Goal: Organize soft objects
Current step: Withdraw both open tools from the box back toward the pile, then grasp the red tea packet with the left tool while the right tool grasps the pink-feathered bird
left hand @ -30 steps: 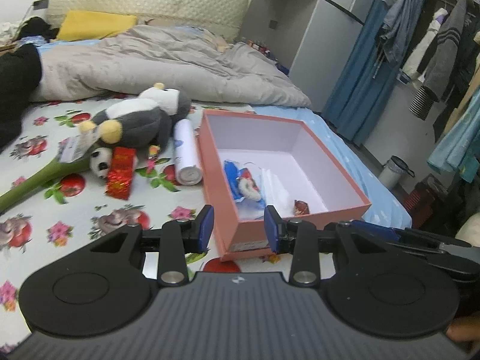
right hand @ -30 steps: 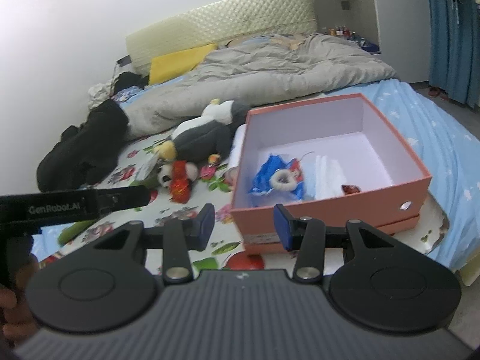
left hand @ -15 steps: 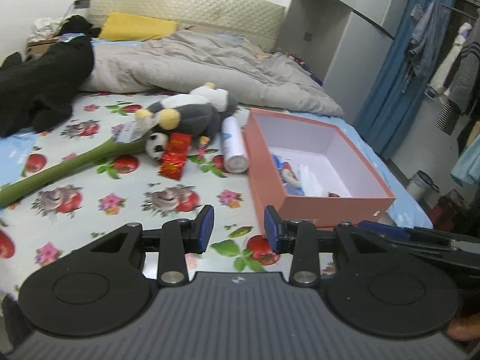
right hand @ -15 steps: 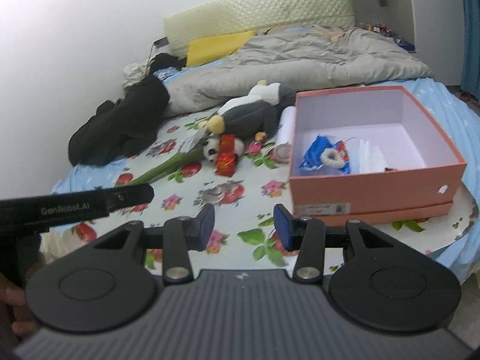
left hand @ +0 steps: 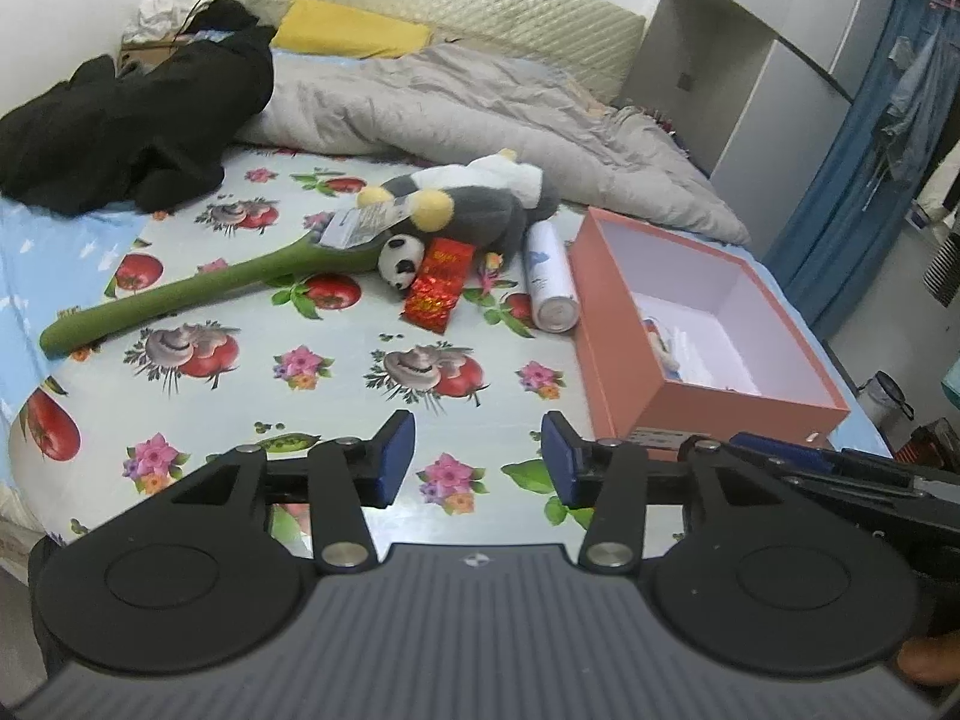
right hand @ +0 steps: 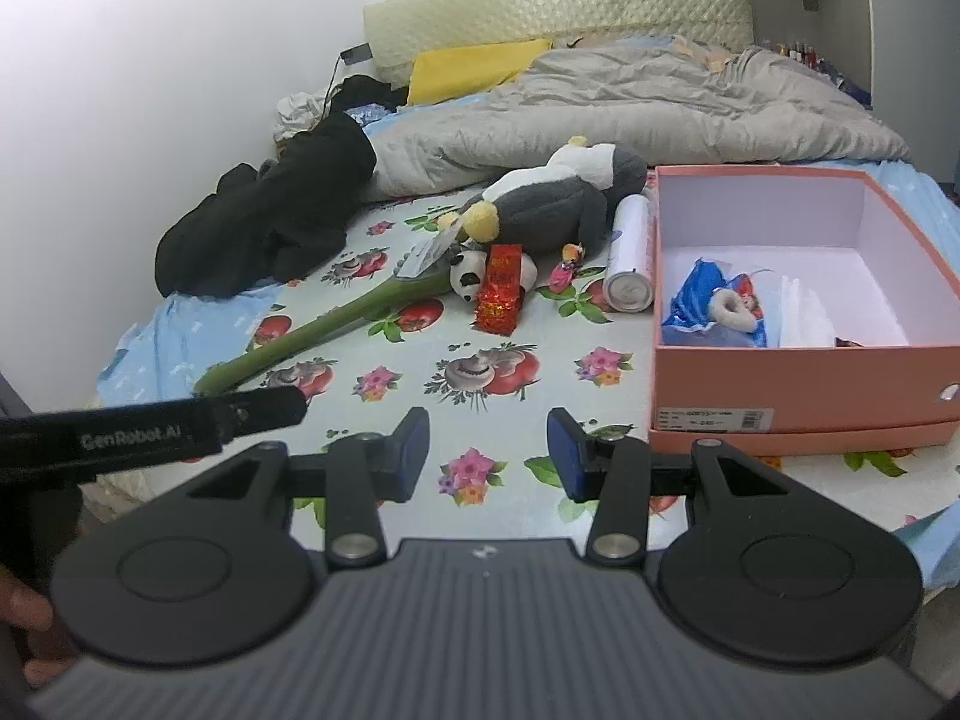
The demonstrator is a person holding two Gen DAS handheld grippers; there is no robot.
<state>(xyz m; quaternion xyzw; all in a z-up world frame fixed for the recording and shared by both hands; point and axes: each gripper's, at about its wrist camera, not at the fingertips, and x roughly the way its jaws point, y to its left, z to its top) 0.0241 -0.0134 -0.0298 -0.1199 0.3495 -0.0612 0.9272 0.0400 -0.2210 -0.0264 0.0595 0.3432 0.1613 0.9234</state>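
On the flowered bedsheet lies a grey and white plush penguin with a small panda toy, a red foil packet and a long green plush stem beside it. To the right stands an open pink box holding a blue-wrapped toy. My left gripper hovers over the near sheet, its jaws opening with nothing between them. My right gripper is open and empty, near the box's front left corner.
A white spray can lies between the penguin and the box. Black clothing, a grey duvet and a yellow pillow fill the far bed. A wardrobe and blue curtain stand on the right.
Both grippers have pulled back and leftward from the box, so more of the sheet and the toys shows. The left gripper's jaws have spread wider.
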